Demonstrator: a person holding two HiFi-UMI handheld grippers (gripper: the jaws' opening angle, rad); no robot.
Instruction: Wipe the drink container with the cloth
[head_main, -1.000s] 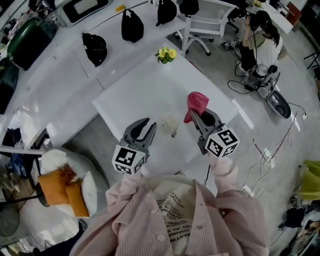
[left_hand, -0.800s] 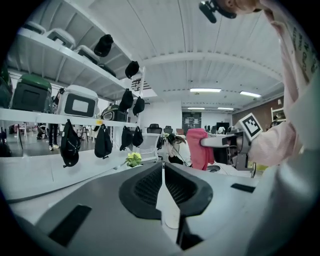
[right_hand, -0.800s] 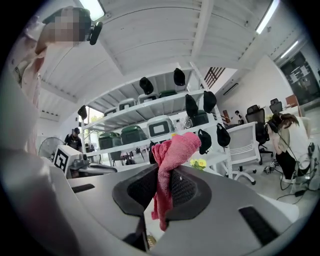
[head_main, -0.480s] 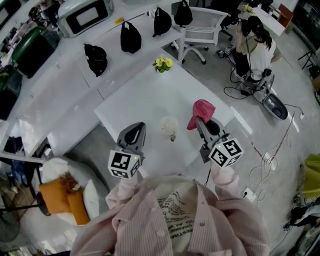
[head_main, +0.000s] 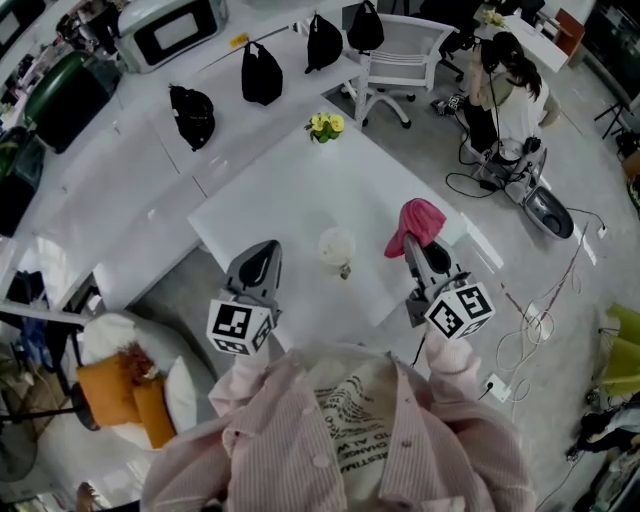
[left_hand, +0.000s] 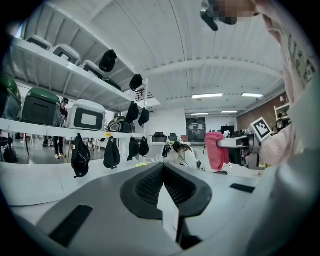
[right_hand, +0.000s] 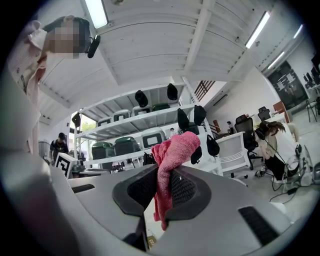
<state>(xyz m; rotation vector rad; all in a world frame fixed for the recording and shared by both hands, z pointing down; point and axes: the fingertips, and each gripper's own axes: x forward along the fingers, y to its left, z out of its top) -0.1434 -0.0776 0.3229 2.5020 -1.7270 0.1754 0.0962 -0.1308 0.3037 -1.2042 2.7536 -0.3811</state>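
A pale drink container (head_main: 337, 246) stands on the white table (head_main: 270, 190), between my two grippers and touched by neither. My left gripper (head_main: 264, 250) hangs to its left, shut with nothing in it; in the left gripper view its jaws (left_hand: 163, 166) meet edge to edge. My right gripper (head_main: 413, 242) is to the container's right, shut on a pink cloth (head_main: 418, 222). In the right gripper view the cloth (right_hand: 172, 149) bunches above the jaws and hangs down between them (right_hand: 164, 175). The left gripper view also catches the cloth (left_hand: 216, 150) off to the right.
Yellow flowers (head_main: 323, 125) sit at the table's far corner. Black bags (head_main: 190, 112) (head_main: 261, 75) lie on the counter behind, beside a white chair (head_main: 400, 50). A person (head_main: 512, 90) sits at the back right among floor cables. An orange cushion (head_main: 120, 385) lies at the lower left.
My left gripper's jaws, open a second ago, have shut on nothing, and it has drawn away from the container. The right gripper has lifted and shifted right with the cloth.
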